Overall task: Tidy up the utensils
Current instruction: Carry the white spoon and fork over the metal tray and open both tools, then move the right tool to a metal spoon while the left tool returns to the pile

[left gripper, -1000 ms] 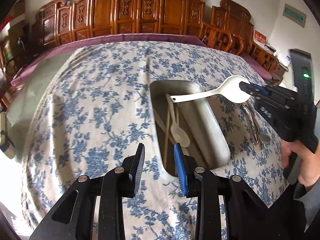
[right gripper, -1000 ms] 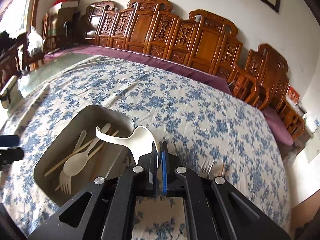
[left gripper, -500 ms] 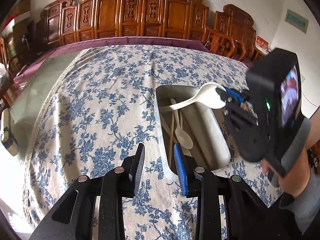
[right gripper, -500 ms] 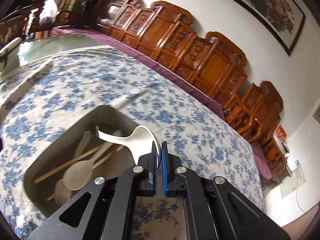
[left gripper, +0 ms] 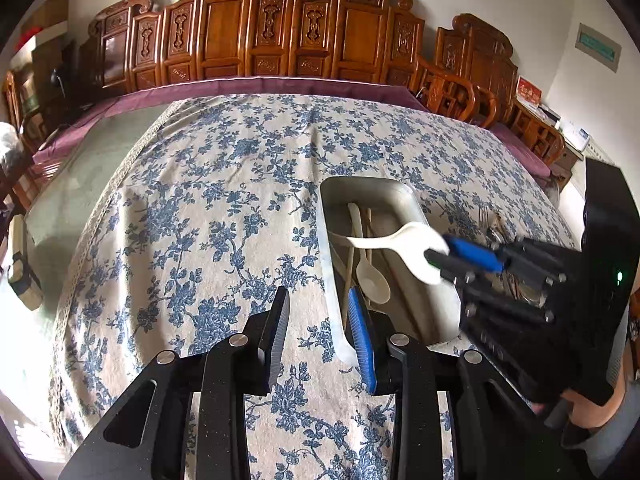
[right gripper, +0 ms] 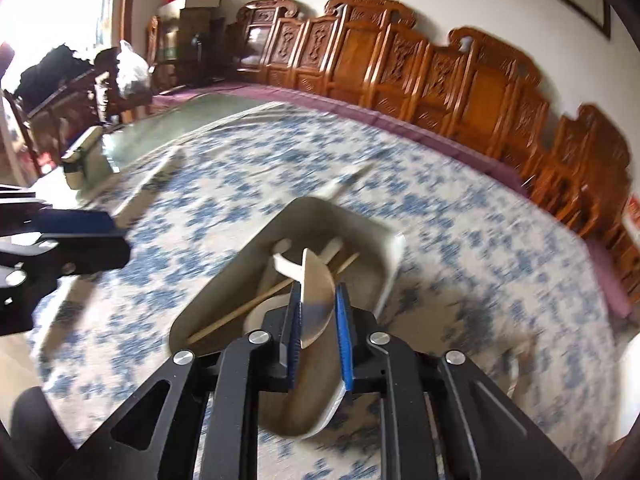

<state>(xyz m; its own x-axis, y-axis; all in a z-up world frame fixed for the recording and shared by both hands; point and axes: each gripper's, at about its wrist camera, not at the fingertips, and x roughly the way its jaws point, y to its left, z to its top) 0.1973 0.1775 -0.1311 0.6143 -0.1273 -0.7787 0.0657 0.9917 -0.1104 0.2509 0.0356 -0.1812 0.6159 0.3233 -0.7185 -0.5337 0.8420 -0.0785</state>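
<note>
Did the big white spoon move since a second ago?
Yes. In the left wrist view the white soup spoon has moved from beyond the metal tray's far right rim to over its middle, between the right gripper's just-opening jaws.

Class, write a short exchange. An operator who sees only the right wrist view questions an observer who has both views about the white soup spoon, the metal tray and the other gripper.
Operator: Is the spoon really over the tray?
Observer: Yes. Side on, the white soup spoon hangs above the metal tray. The right gripper has just been opening its jaws, with the spoon's bowl between them.
Operator: Is the left gripper holding anything?
Observer: No. The left gripper is open and empty above the tablecloth.
Operator: Is anything left outside the tray?
Observer: Metal cutlery lies on the tablecloth beyond the tray, behind the right gripper.
</note>
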